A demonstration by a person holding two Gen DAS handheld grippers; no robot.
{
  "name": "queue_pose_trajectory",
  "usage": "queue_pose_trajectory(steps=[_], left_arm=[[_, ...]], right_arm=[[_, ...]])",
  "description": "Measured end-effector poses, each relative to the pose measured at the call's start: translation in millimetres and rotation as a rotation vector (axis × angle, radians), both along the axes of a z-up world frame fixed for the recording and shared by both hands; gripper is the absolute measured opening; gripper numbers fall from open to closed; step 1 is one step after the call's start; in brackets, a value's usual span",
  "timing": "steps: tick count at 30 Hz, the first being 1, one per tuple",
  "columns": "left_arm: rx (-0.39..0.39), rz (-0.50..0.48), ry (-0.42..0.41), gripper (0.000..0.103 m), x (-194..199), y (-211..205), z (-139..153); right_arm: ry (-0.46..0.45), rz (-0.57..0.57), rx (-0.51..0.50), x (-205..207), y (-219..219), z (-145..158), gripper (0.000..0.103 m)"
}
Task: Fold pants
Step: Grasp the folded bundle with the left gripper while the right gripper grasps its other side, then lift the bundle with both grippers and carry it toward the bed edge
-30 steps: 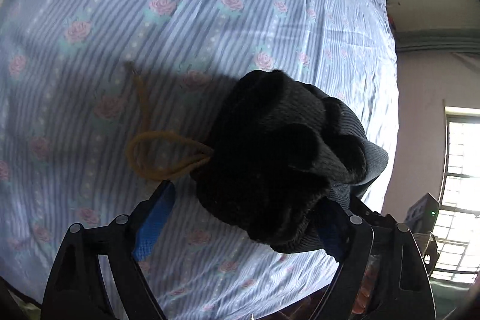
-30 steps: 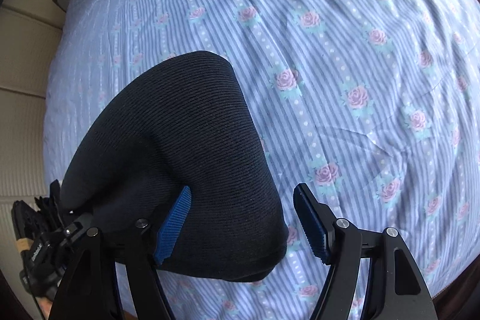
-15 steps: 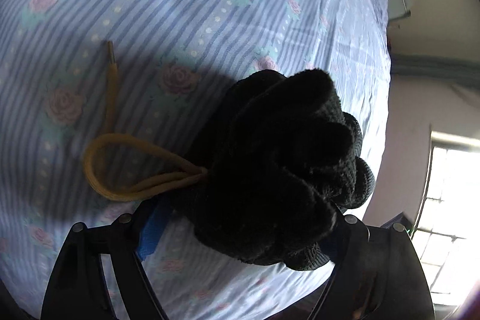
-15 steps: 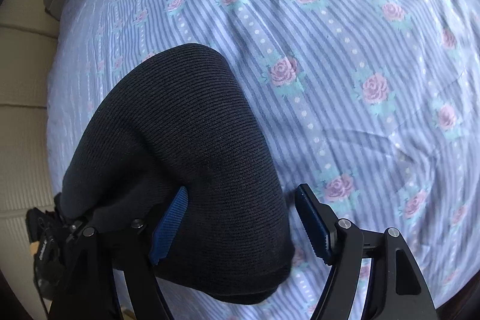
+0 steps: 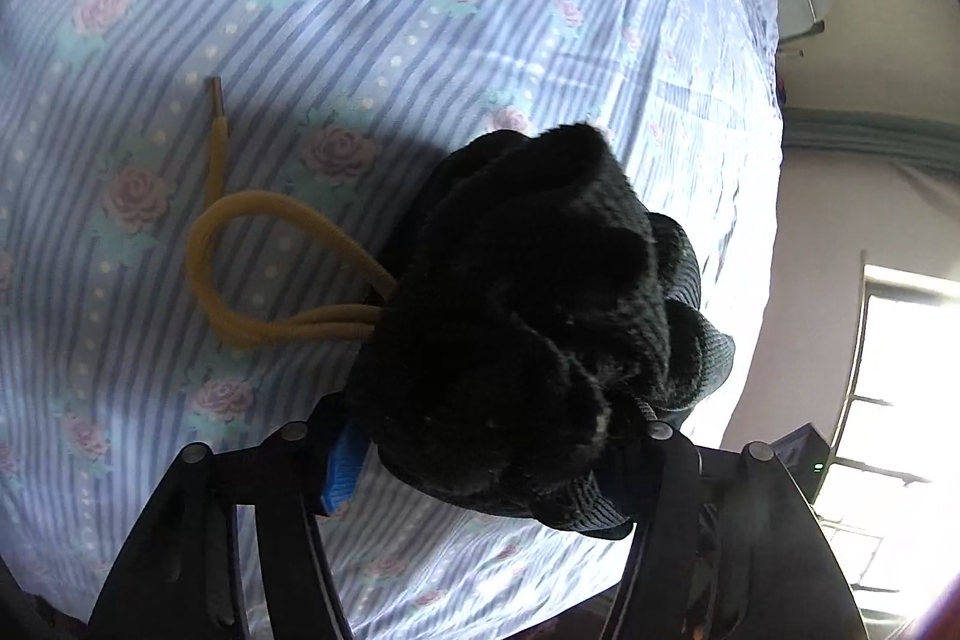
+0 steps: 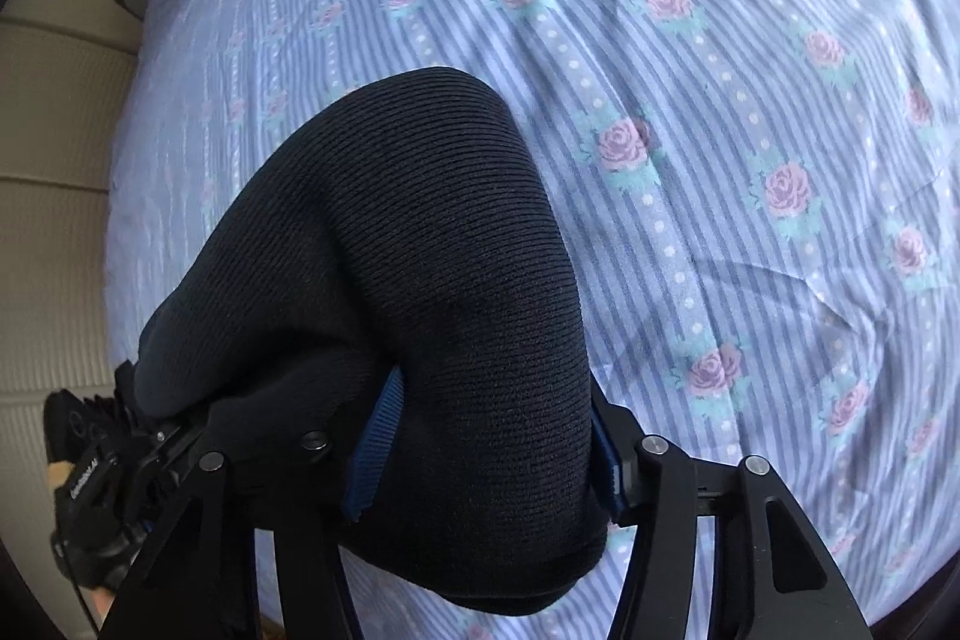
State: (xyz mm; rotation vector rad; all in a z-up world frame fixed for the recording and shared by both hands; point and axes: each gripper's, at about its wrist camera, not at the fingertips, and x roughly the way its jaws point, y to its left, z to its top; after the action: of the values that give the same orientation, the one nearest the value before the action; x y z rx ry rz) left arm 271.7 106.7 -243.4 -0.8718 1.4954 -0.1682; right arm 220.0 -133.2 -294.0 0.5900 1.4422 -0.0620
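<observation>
Black knit pants lie bunched on a blue striped bedsheet [image 5: 420,10] printed with roses. In the left wrist view a fuzzy wad of the pants [image 5: 528,292] fills the gap of my left gripper [image 5: 480,460]. Its jaws are closing and the blue pads meet the cloth. A yellow drawstring [image 5: 240,268] loops out of the wad onto the sheet. In the right wrist view a smooth ribbed fold of the pants [image 6: 432,232] runs between the fingers of my right gripper [image 6: 492,448]. Those jaws are closing too, with both blue pads against the fabric.
The bedsheet [image 6: 720,100] stretches away on all sides. A bright window [image 5: 900,370] and a pale wall stand beyond the bed's right edge. A beige padded panel [image 6: 54,160] borders the bed at left. A black device [image 6: 90,490] shows at the lower left.
Both pairs of jaws have narrowed from a wide gap onto the black fabric. Both grippers have come lower and closer to the sheet, and the drawstring loop looms larger.
</observation>
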Motion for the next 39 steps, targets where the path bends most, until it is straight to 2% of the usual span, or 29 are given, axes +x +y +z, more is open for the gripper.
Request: queue_pose_trajectory(steps=[5,11,14,19,26,30,36,39], left_arm=[[0.036,-0.013,-0.046,0.056,-3,-8,27],[0.010,-0.002,-0.122,0.056,-25,-7,64],[0.001,0.019,-0.166,0.056,-45,-4,87],[0.027,0.042,-0.270,0.056,-70,1,138],[0.084,0.115,-0.407,0.056,-124,32,207],[0.137,0.175,-0.452,0.056,-171,63,230],[0.187,0.280,-0.462,0.056,-231,127,242],[0.207,0.337,-0.460,0.056,-256,173,241]], right_arm=[[-0.051,0.037,-0.016,-4,14,29,0.049],[-0.148,0.084,-0.043,-17,22,82,0.048],[-0.204,0.121,-0.047,-25,21,108,0.048],[-0.289,0.173,-0.033,-38,30,158,0.048],[-0.394,0.262,0.013,-68,43,220,0.048],[-0.423,0.331,0.057,-87,64,240,0.048],[-0.414,0.448,0.117,-104,122,248,0.048],[-0.399,0.520,0.144,-110,169,247,0.048]])
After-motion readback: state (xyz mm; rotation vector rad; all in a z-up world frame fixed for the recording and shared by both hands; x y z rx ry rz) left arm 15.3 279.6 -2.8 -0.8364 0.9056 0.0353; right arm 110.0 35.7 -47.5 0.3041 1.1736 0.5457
